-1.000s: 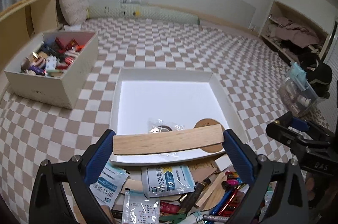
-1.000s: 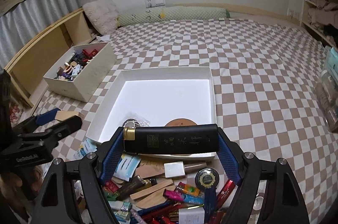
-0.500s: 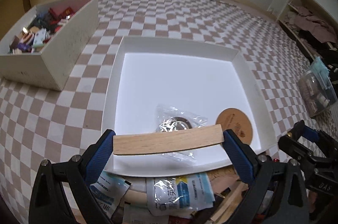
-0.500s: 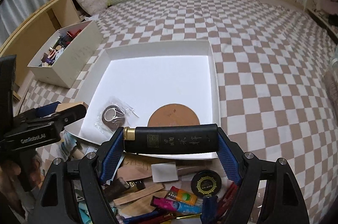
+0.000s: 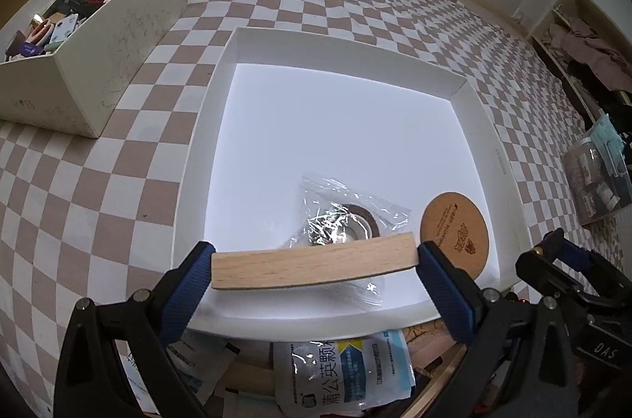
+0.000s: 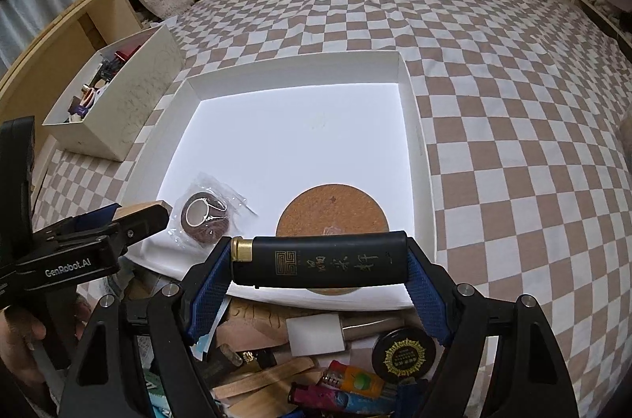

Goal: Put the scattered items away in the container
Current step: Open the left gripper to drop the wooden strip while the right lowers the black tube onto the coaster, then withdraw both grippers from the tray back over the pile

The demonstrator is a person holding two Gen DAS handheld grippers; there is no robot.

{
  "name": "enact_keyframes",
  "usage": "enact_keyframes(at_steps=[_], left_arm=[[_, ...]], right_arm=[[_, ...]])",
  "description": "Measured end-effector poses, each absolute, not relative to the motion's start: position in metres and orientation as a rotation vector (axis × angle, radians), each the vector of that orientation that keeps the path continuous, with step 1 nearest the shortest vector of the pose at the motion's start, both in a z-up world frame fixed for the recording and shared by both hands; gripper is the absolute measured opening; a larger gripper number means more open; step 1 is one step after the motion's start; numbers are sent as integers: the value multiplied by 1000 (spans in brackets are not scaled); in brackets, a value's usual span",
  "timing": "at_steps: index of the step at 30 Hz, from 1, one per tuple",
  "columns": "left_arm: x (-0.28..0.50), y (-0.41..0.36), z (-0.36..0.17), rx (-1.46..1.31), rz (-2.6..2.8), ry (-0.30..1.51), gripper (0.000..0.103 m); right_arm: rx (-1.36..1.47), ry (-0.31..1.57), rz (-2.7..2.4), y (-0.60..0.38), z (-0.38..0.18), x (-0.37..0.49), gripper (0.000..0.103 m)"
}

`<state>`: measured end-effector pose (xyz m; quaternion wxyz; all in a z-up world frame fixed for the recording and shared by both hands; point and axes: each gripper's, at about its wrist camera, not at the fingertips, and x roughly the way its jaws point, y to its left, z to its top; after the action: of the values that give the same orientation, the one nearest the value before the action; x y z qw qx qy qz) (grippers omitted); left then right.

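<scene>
A shallow white tray (image 5: 205, 126) (image 6: 414, 110) lies on the checkered bedspread. In it are a round cork coaster (image 5: 454, 232) (image 6: 331, 209) and a bagged roll of brown tape (image 5: 347, 220) (image 6: 203, 216). My left gripper (image 5: 315, 262) is shut on a flat wooden stick (image 5: 312, 260), held over the tray's near left edge. My right gripper (image 6: 318, 266) is shut on a black cylinder with gold lettering (image 6: 320, 264), held over the tray's near edge above the coaster. The left gripper also shows in the right wrist view (image 6: 118, 220).
A pile of scattered items lies just before the tray: medicine sachets (image 5: 339, 366), wooden sticks (image 6: 268, 378), lighters (image 6: 347, 382), a black round tin (image 6: 405, 353). A cream box full of small things (image 5: 98, 35) (image 6: 118, 102) stands left of the tray. Shelves stand at the right.
Both grippers have moved forward and lower with their loads, from above the pile to over the tray's near edge. The tray looks nearer and larger.
</scene>
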<state>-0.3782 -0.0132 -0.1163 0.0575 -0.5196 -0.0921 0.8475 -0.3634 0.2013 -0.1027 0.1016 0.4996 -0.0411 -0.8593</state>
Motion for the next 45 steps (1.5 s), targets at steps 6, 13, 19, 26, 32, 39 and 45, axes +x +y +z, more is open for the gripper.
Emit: enact_keyframes(at_steps=[6, 13, 19, 26, 32, 39, 45], left_arm=[[-380, -9, -114, -1564, 2538, -274, 103], [-381, -3, -108, -1565, 2554, -223, 103], [-383, -9, -106, -1576, 2593, -199, 103], [-385, -11, -102, -1570, 2606, -190, 103], [-385, -12, -102, -1575, 2605, -188, 103], [-383, -13, -101, -1575, 2608, -200, 103], [-376, -13, -94, -1561, 2624, -198, 103]], right_arm=[[1501, -113, -2522, 198, -113, -366, 82], [1519, -105, -2514, 195, -121, -368, 82], [1524, -101, -2517, 192, -122, -371, 82], [1553, -84, -2514, 185, -127, -377, 82], [1553, -73, -2501, 183, -129, -378, 88], [1468, -3, -2561, 181, -114, -372, 103], [1451, 32, -2581, 181, -104, -367, 103]])
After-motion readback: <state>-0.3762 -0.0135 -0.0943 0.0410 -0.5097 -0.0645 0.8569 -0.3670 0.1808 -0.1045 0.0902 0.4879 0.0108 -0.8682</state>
